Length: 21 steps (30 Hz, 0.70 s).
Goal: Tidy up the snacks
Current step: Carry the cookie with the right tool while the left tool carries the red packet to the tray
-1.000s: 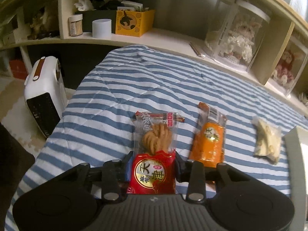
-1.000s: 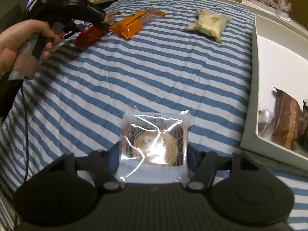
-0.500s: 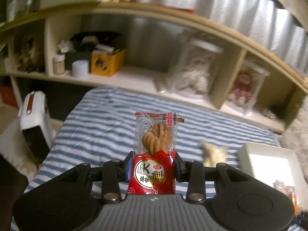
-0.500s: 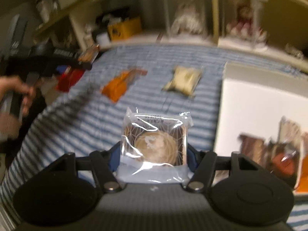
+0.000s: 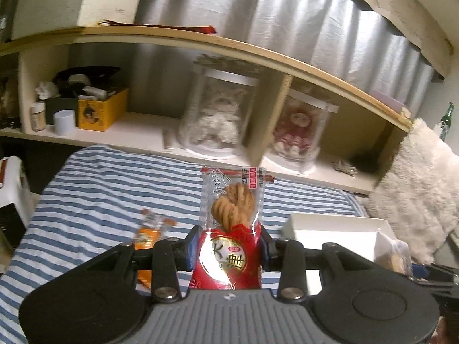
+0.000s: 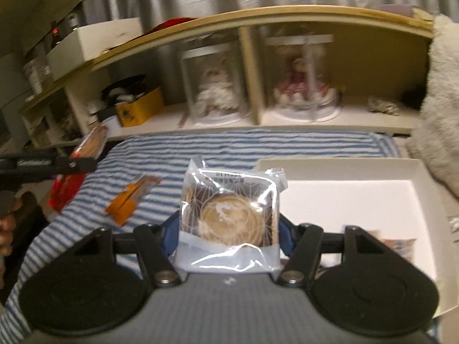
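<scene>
Above the striped bedspread, 2 packets: twisted-biscuit packet in left gripper, cookie packet in right gripper.

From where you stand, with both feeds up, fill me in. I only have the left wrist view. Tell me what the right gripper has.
Observer: The right gripper is shut on a clear-wrapped round pastry.
Operator: Report the white box's contents.
Observer: The white box is mostly bare; blurred packets lie at its near right corner.
Operator: Confirm my gripper from outside.
Observer: The left gripper is up off the striped bedding, pinching the red twist-snack packet.
</scene>
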### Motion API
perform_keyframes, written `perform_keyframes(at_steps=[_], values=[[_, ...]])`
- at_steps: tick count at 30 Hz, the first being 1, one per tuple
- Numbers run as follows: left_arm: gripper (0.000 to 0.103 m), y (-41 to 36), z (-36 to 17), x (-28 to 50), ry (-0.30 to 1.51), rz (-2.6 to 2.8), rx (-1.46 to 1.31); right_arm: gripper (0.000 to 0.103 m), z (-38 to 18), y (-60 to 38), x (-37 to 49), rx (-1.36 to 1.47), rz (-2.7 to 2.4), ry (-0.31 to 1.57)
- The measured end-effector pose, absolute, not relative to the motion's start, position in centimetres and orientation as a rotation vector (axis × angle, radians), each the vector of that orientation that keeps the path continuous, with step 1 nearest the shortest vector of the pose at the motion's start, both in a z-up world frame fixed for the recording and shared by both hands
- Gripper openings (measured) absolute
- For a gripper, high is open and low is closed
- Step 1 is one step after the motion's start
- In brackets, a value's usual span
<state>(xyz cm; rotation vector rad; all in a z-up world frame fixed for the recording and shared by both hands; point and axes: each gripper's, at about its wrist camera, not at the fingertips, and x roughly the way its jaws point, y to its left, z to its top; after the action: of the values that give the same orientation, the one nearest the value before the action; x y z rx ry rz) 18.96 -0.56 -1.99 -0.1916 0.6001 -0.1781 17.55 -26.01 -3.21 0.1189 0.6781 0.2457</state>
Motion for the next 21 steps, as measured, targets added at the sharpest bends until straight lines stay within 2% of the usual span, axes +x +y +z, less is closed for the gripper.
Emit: perform_keyframes(at_steps=[12,21], values=[[0.041,-10.6,-2.9,21.9,0.685,-0.276,-0.201,0.07,-4.2,-34.1,19.5,0.176,0.116,0.696],[0.041,-16.5,-5.5,24.4,0.754,-0.304,-0.232,0.07,-6.0,-39.7,20.7,0.219,0.045,0.712]])
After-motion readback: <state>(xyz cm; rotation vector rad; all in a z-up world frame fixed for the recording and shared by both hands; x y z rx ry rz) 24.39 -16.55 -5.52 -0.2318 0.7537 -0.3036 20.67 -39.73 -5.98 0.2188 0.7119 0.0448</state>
